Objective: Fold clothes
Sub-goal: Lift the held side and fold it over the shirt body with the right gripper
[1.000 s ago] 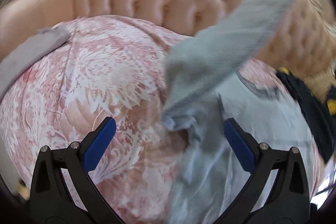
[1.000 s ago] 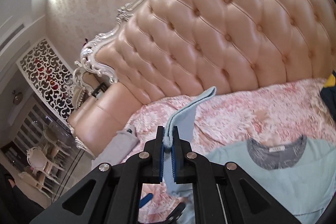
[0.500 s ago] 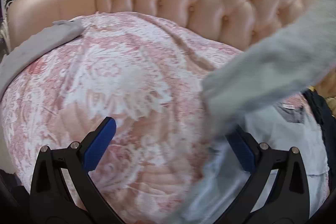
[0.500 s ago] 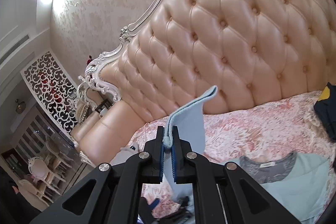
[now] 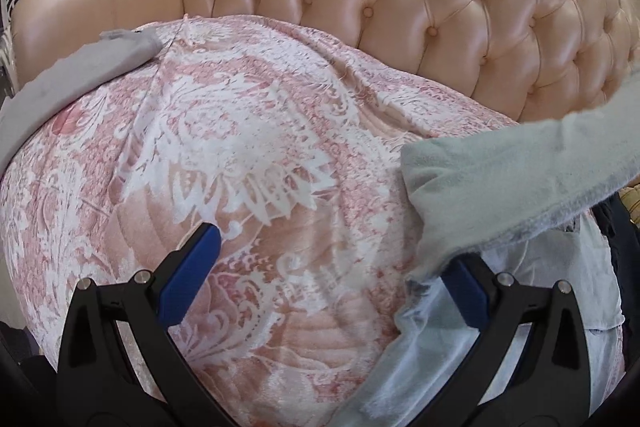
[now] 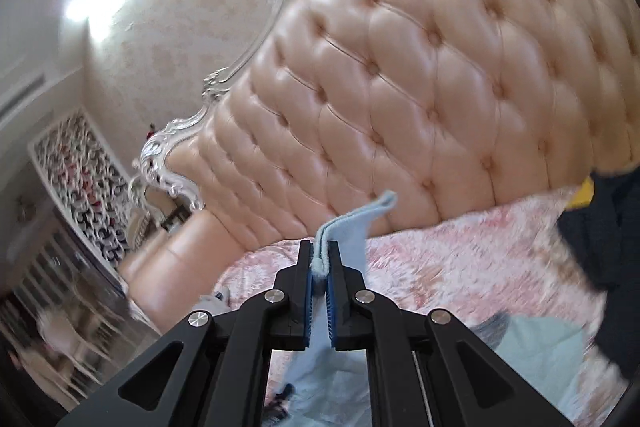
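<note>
Grey folded cloth [image 5: 68, 79] lies at the far left edge of the bed, on the pink patterned bedspread [image 5: 240, 155]. Left hand-held gripper [image 5: 332, 267]: blue-padded fingers [image 5: 188, 275] spread wide over the bedspread, nothing between them; right finger partly hidden under the sleeve. Light blue garment [image 5: 552, 291] lies flat on the bed's right side, its sleeve [image 5: 520, 171] lifted and stretched up to the right. Right hand-held gripper [image 6: 319, 283]: pressed together, pinching the sleeve cuff, fabric tip poking out above the fingers. Padded pink headboard [image 6: 420, 99] behind. Dark navy clothing [image 6: 600, 227] sits at the far right of the bed; right view is motion-blurred.
</note>
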### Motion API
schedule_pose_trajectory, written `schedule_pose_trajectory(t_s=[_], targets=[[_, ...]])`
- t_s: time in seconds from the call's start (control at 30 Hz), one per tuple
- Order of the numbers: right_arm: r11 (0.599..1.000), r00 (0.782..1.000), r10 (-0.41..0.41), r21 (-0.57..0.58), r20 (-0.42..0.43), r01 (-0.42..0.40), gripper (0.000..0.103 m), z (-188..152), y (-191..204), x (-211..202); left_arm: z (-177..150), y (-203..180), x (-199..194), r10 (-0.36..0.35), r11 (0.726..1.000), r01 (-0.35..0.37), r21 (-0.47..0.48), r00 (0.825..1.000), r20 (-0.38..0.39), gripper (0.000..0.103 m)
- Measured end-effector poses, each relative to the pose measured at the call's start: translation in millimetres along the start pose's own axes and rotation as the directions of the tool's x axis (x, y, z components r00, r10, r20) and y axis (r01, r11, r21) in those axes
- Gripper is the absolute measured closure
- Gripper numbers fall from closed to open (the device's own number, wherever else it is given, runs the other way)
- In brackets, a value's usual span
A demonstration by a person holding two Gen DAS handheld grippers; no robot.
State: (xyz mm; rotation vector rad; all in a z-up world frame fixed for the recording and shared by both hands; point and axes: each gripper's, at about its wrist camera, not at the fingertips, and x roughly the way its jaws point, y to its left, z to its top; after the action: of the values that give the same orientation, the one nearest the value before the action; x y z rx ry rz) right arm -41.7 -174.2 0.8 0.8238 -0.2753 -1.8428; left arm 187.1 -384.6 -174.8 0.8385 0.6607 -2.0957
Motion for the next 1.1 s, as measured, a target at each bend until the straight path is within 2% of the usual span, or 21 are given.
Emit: schedule_pose_trajectory(t_s=[0.17,0.3,0.37,0.47,0.63,0.73,0.87,0.97,1.1], targets=[[0.993,0.993,-0.116,-0.011,-0.029,0.116,0.097,-46.8,-46.9,-11.4,-5.2,5.5,10.3,0.013,1.0,-0.014,-0.012,0.999,-0.044,0.0],[0.967,0.972,-0.172,0.162,-0.161,0.197,0.097,-108.5,-117.7,2.8,-11.4,2.8,13.9,0.021,1.0,-0.02,0.017,0.998,-0.066,0.0],[0.948,0.964,-0.172,0.232,-0.201,0.218,0.097,-132.5,-140.7,8.0,-10.9,1.8,14.0,0.024,0.999,-0.022,0.024,0.997,-0.07,0.0],[0.944,0.96,-0.185,0.235,-0.211,0.233,0.097,-144.5,-143.8,9.8,-10.1,2.7,15.1,0.026,0.999,-0.024,0.026,0.997,-0.079,0.0],[0.955,0.966,-0.189,0.198,-0.175,0.223,0.097,-132.8,-128.4,-0.3,-11.8,4.7,16.3,0.022,1.0,-0.02,0.024,0.996,-0.091,0.0],[0.964,0.967,-0.21,0.137,-0.148,0.23,0.097,-126.6,-115.6,-8.6,-12.3,3.6,15.8,0.023,0.999,-0.02,0.031,0.996,-0.09,0.0],[0.948,0.935,-0.266,0.112,-0.235,0.298,0.097,-139.2,-125.8,6.3,-13.3,-1.1,15.6,0.032,0.998,-0.027,0.064,0.995,-0.091,0.0],[0.943,0.932,-0.27,0.127,-0.243,0.307,0.097,-147.1,-131.6,7.4,-13.0,-2.8,16.0,0.038,0.995,-0.029,0.098,0.995,-0.092,0.0],[0.94,0.921,-0.296,0.093,-0.252,0.328,0.099,-147.4,-129.0,9.8,-11.7,-3.9,15.5,0.042,0.991,-0.028,0.132,0.994,-0.099,0.0]])
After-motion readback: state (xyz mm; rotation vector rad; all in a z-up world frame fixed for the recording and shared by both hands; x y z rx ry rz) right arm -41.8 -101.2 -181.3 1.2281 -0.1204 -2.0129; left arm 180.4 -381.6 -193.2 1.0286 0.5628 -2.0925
